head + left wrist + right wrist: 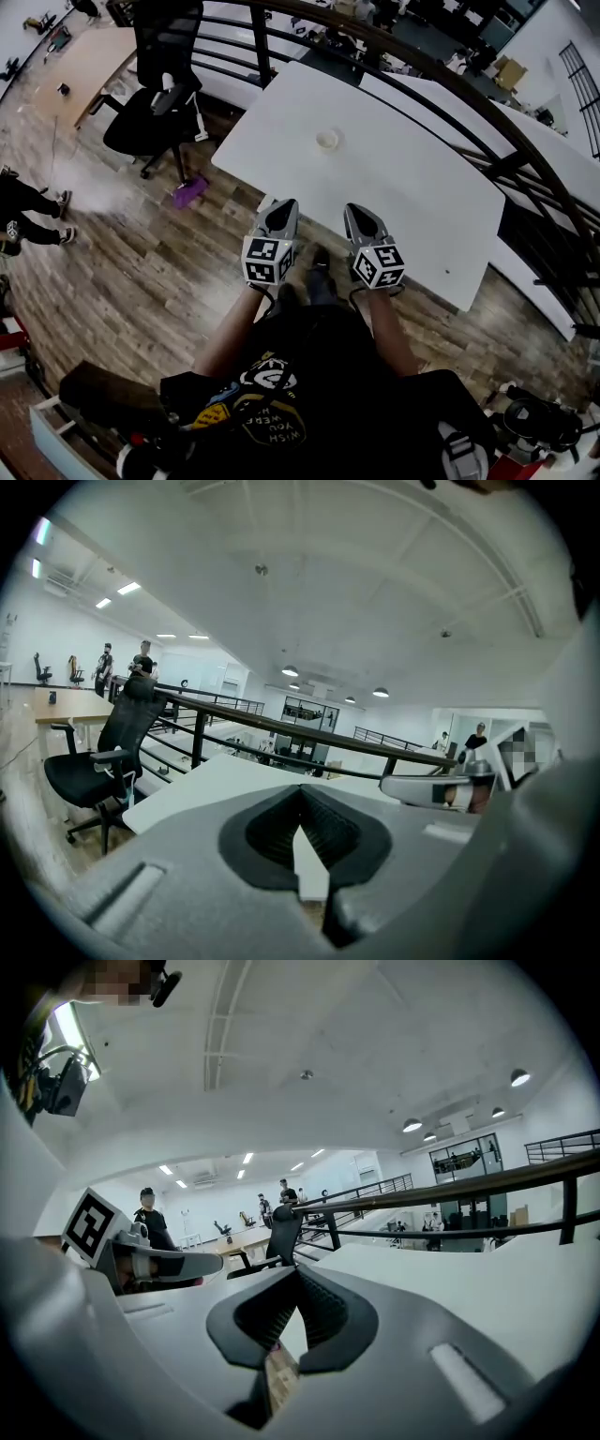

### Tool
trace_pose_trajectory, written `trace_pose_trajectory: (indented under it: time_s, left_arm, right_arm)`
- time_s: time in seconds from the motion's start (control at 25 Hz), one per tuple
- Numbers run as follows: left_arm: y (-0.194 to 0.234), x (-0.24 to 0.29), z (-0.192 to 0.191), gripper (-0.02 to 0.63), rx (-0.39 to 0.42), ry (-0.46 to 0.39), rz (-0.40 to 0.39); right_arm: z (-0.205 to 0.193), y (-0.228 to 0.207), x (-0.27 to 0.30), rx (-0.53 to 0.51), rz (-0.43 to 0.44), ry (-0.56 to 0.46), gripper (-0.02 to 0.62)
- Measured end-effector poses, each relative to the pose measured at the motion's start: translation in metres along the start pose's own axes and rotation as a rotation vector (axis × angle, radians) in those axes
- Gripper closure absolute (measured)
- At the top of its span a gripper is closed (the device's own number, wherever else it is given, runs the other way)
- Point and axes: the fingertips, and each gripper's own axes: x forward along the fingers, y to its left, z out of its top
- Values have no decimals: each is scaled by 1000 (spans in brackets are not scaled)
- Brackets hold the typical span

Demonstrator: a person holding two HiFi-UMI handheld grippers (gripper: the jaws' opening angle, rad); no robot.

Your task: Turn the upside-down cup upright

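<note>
Both grippers clenched and empty, the cup well ahead on the table.

We hold the left gripper [282, 206] and the right gripper [356, 212] side by side at the centre of the head view, at the near edge of the white table [422, 197]. Each gripper view shows its jaws pressed together with nothing between them. The small pale cup [327, 140] stands alone on the table top, above the grippers in the frame and well apart from both. It is too small for us to tell which way up it sits. A black office chair [150, 112] stands at the upper left, a purple object [189, 193] near it, and a dark railing [441, 80] curves behind the table.
</note>
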Motion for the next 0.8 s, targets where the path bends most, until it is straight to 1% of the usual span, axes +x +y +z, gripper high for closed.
trace_pose_trajectory:
  time_s: [0.2, 0.36, 0.48, 0.52, 0.64, 0.8]
  left_arm:
    - [-18, -34, -3, 601, 31, -5, -7]
    - [-27, -41, -14, 601, 25, -4, -11]
    - [-33, -41, -24, 601, -4, 14, 1]
    - [-37, -42, -25, 601, -4, 14, 1]
    - [-52, -44, -28, 601, 43, 22, -6]
    - [-63, -48, -28, 600, 5, 24, -20]
  right_arm:
    - [-2, 17, -30, -7, -44, -12, 597]
    - [-20, 29, -45, -18, -54, 22, 597]
    - [-27, 34, -52, -17, -48, 46, 597]
    - [-26, 35, -56, -12, -45, 44, 597]
    - [-20, 32, -66, -20, -51, 25, 597]
    - [-14, 22, -79, 5, -61, 4, 597]
